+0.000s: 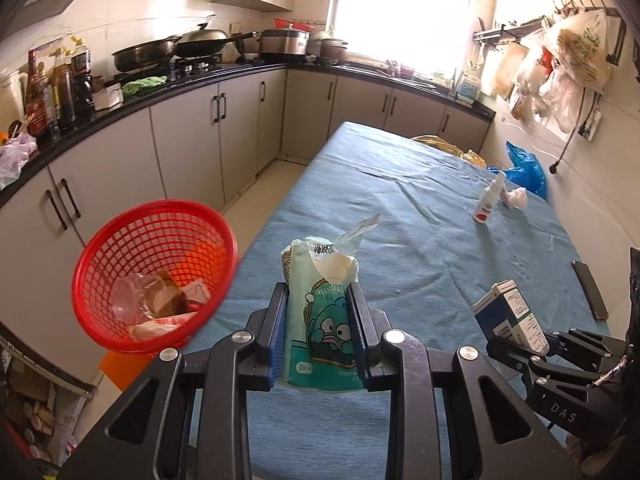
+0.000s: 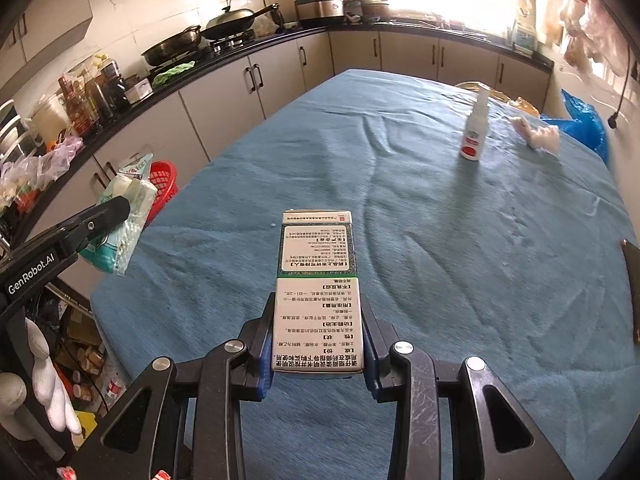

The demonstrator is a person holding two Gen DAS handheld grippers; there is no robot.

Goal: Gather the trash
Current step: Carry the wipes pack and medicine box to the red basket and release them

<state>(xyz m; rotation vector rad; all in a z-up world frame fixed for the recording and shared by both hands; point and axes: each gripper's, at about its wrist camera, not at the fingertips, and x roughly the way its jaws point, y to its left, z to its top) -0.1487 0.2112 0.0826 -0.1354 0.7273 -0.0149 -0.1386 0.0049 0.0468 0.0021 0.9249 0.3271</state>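
Observation:
My left gripper (image 1: 319, 292) is shut on a green tissue packet (image 1: 320, 316) with a cartoon face, held above the blue-clothed table (image 1: 400, 200); the packet also shows in the right wrist view (image 2: 120, 220). A red mesh basket (image 1: 156, 272) with several wrappers inside is just left of it, beyond the table's edge. My right gripper (image 2: 318, 312) is shut on a green-and-white medicine box (image 2: 318, 280), held over the table; the box also shows in the left wrist view (image 1: 512, 316). A white spray bottle (image 2: 474, 128) and a crumpled tissue (image 2: 540, 134) are at the far right.
A dark phone (image 1: 590, 290) lies near the table's right edge. A blue plastic bag (image 1: 524, 170) and a yellow bag (image 1: 448, 146) sit at the far end. Kitchen cabinets and a countertop (image 1: 160, 96) with pans and bottles run along the left and back.

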